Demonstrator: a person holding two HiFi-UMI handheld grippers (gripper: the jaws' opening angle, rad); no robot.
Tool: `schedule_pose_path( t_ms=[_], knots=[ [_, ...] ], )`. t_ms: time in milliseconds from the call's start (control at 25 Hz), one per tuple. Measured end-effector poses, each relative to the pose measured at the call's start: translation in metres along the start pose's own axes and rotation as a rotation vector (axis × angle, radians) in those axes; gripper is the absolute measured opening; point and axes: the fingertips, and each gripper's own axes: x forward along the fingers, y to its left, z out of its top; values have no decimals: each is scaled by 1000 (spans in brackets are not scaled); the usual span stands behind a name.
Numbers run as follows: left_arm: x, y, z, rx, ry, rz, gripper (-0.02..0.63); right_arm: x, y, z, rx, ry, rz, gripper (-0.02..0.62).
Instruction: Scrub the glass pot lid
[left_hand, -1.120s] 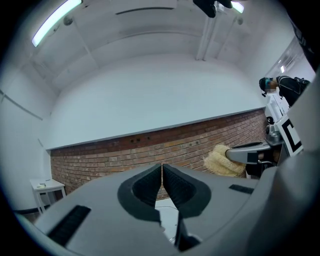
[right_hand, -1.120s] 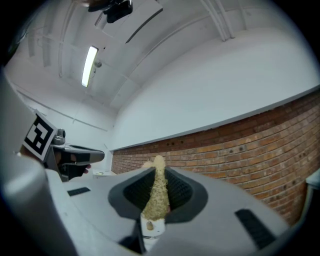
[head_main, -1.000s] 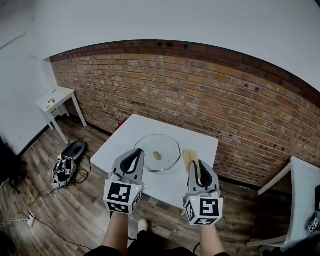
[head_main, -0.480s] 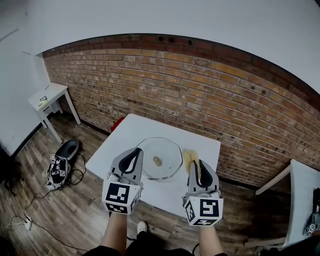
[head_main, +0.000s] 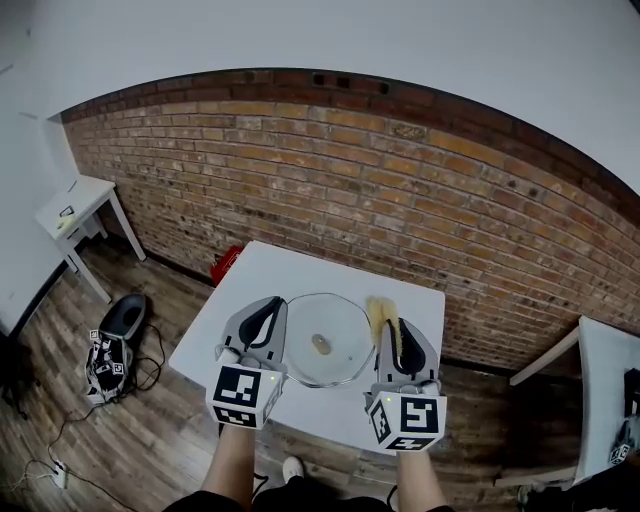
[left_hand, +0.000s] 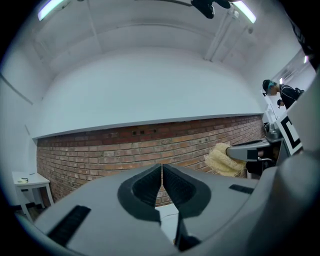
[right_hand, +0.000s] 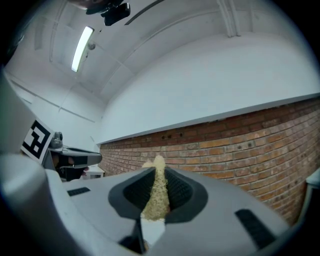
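Glass pot lid (head_main: 325, 322) lies flat on the white bench (head_main: 260, 275), near its front edge, with its small knob pointing up in the middle. From the head view I see it between my two grippers. The left gripper (head_main: 272, 303) overlaps the lid's left rim in that view, and I cannot tell whether it touches the glass.

My left gripper's fingers (left_hand: 145, 182) are pressed together tip to tip with nothing between them. My right gripper (head_main: 386, 327) sits just to the right of the lid, its fingers (right_hand: 182, 192) clamped on a yellow scrub sponge (head_main: 378, 312). The sponge stands on edge between the pads, and its frayed end sticks out past the fingertips toward the brick wall (head_main: 400, 170).

Both gripper views look across at that wall rather than down at the bench.

Off to the left a small white side table (head_main: 70, 210) stands on the wooden floor (head_main: 150, 420), well apart from the bench. A red object (head_main: 225, 265) sits on the floor by the bench's far left corner.
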Motion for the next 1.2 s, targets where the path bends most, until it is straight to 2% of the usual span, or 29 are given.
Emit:
schedule_pose_path(
  t_ms=[320,560,800,1000,1200],
  knots=[
    [24,42,-12,-30,-7,-50,15,34,22,0,-23,3,-62,57],
    [29,45,-27,-37,8,-69,15,39,18,-8,-13,20,-90,57],
    [33,42,-42,-49,45,-39,15,45,9,-20,-9,43,-64,57],
    [34,39,-42,-14,60,9,15,55,0,-26,23,49,-12,57],
    [36,36,-51,-13,88,41,15,63,-8,-33,45,54,21,57]
  ],
)
